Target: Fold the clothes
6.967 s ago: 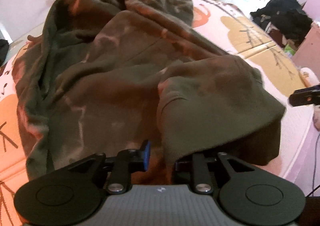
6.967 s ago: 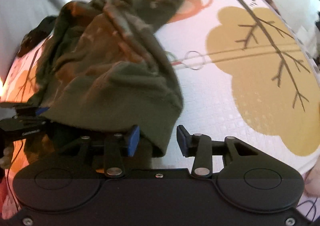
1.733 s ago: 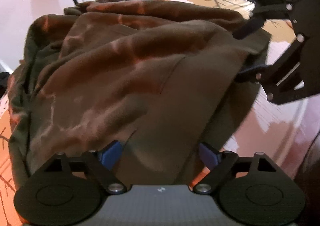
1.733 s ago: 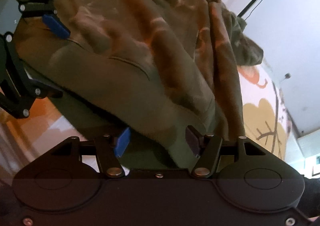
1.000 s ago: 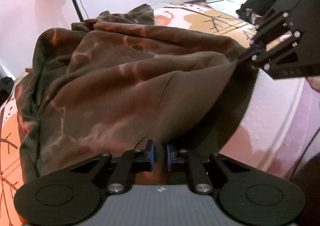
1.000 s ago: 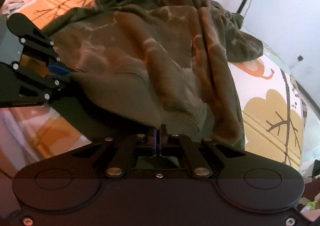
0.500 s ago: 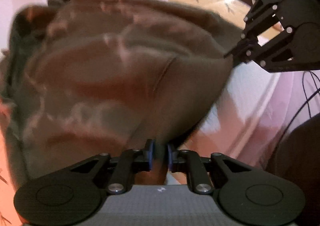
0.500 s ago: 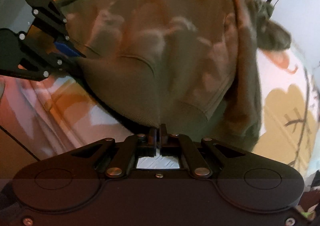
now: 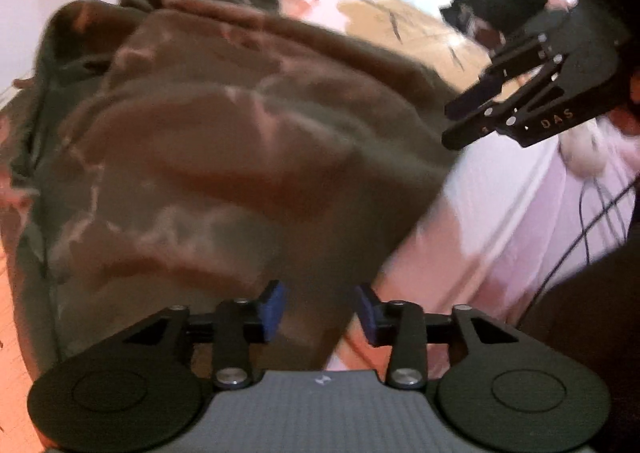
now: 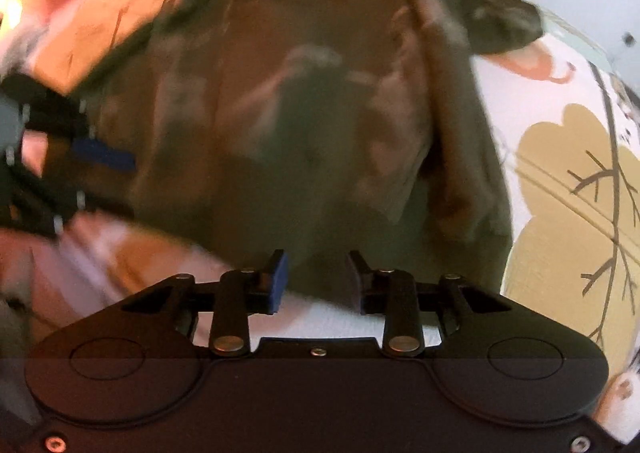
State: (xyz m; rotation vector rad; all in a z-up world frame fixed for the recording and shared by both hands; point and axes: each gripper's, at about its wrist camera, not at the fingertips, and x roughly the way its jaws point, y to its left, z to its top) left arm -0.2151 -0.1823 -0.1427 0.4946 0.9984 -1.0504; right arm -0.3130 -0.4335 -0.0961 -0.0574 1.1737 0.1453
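Both jaws opening: left gripper (image 9: 318, 311) and right gripper (image 10: 316, 281) partly apart, olive-brown mottled fleece garment (image 9: 224, 157) hem loose between each, gripped by neither.

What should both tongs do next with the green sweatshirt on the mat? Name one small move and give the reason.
Probably draw both tongs back off the hem. The left tongs and right tongs are opening, their pads no longer pressing the green sweatshirt, whose near edge lies between them on the patterned mat. Backing away should leave it lying flat for the next fold.
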